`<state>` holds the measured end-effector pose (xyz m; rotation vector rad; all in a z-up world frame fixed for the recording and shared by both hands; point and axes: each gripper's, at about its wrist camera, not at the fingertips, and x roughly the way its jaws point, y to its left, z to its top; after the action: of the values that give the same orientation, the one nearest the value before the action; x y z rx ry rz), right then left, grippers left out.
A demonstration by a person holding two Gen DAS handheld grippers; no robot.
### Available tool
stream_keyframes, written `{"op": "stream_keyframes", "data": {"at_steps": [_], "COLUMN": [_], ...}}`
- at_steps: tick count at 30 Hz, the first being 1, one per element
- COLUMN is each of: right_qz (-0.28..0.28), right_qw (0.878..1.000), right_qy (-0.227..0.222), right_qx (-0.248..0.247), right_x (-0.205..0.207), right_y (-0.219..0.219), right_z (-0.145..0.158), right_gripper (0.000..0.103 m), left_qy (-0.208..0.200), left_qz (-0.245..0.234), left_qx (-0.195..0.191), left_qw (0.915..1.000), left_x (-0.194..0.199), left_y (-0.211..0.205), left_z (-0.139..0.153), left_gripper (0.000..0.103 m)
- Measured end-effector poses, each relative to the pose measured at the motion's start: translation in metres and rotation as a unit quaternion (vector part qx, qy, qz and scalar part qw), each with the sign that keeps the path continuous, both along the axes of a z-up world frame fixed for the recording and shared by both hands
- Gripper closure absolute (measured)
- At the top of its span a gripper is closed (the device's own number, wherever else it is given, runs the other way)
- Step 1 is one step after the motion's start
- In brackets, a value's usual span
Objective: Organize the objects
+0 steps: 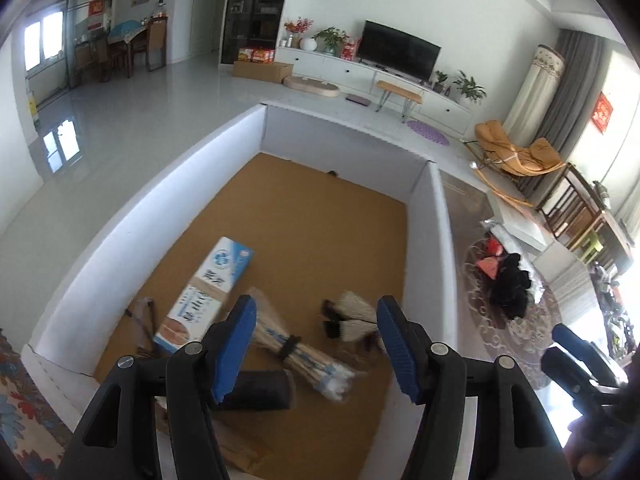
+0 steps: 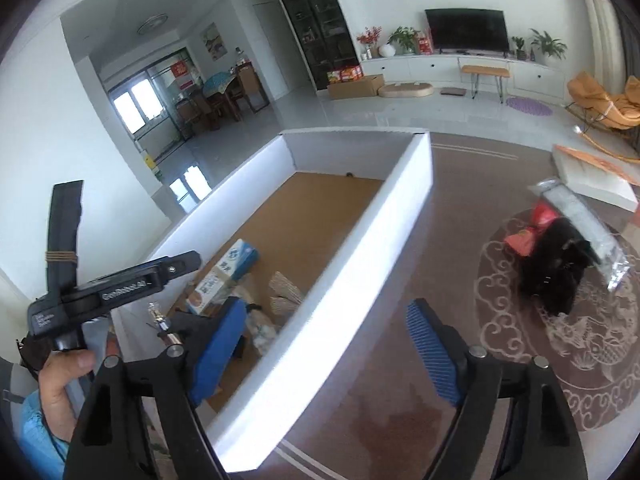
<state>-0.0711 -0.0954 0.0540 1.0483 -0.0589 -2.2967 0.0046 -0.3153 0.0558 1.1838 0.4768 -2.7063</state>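
Note:
A big white-walled box [image 1: 120, 216] with a brown cardboard floor holds a blue and white carton [image 1: 208, 292], a tied bundle of thin sticks [image 1: 298, 350], a black cylinder [image 1: 262, 392] and a pale bristly bundle [image 1: 354, 312]. My left gripper [image 1: 316, 320] hangs open above the sticks, with nothing between its blue pads. My right gripper [image 2: 326, 320] is open too, straddling the box's right wall [image 2: 340, 280] and holding nothing. On the rug to the right lie a black heap [image 2: 560, 276], a red packet [image 2: 524, 240] and a clear bag [image 2: 580, 216].
A hand [image 2: 60, 384] holds the left gripper's body [image 2: 116, 286] at the lower left of the right wrist view. A white flat box [image 2: 592, 176] lies beyond the rug. Farther off are a TV cabinet [image 1: 360, 72], a small bench [image 1: 400, 90] and an orange rocking chair [image 1: 516, 152].

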Motion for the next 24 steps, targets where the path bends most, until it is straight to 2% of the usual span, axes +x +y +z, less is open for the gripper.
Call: {"op": "stream_keyframes", "data": {"at_steps": [1,2,3,5,7,8,11,14,17,20,24], "right_qz": [-0.029,-0.065,-0.101,-0.169,-0.228,-0.251,-0.300,-0.317,-0.320,-0.325,-0.319], "right_qw": [1.000,0.998,0.995,0.983,0.967,0.958,0.939,0.929,0.927,0.928,0.932], "right_qy": [0.008,0.012,0.009,-0.004,-0.022,-0.029,-0.038,-0.039,-0.048,-0.063,-0.058], "right_qx": [0.004,0.011,0.025,0.065,0.116,0.136,0.161,0.185,0.189,0.168,0.161], "right_x": [0.004,0.009,0.013,0.017,0.018,0.020,0.023,0.024,0.020,0.018,0.015], "right_y": [0.024,0.050,0.077,0.126,0.173,0.193,0.243,0.268,0.281,0.289,0.290], "right_z": [-0.006,-0.017,-0.030,-0.061,-0.087,-0.096,-0.112,-0.116,-0.120,-0.125,-0.128], "right_gripper": [0.006,0.002,0.002,0.002,0.002,0.002,0.002,0.002,0.002,0.001,0.001], "left_qy": [0.010,0.017,0.024,0.028,0.021,0.013,-0.028,-0.058,-0.072,-0.088,-0.079], "left_qz": [-0.026,-0.056,-0.088,-0.155,-0.215,-0.233,-0.241,-0.237,-0.221,-0.211,-0.199], "left_qx": [0.016,0.031,0.044,0.063,0.061,0.046,-0.016,-0.047,-0.062,-0.050,-0.092], "left_qw": [0.9995,0.9978,0.9949,0.9855,0.9744,0.9712,0.9700,0.9688,0.9708,0.9723,0.9724], "left_x": [0.001,0.003,0.005,0.009,0.009,0.006,-0.013,-0.039,-0.055,-0.066,-0.071], "left_y": [0.021,0.043,0.066,0.118,0.168,0.190,0.241,0.264,0.273,0.275,0.280], "left_z": [0.003,0.007,0.009,0.008,-0.003,-0.014,-0.059,-0.094,-0.116,-0.130,-0.136], "left_gripper": [0.036,0.027,0.016,0.003,0.000,0.000,0.000,0.000,0.000,0.000,0.000]}}
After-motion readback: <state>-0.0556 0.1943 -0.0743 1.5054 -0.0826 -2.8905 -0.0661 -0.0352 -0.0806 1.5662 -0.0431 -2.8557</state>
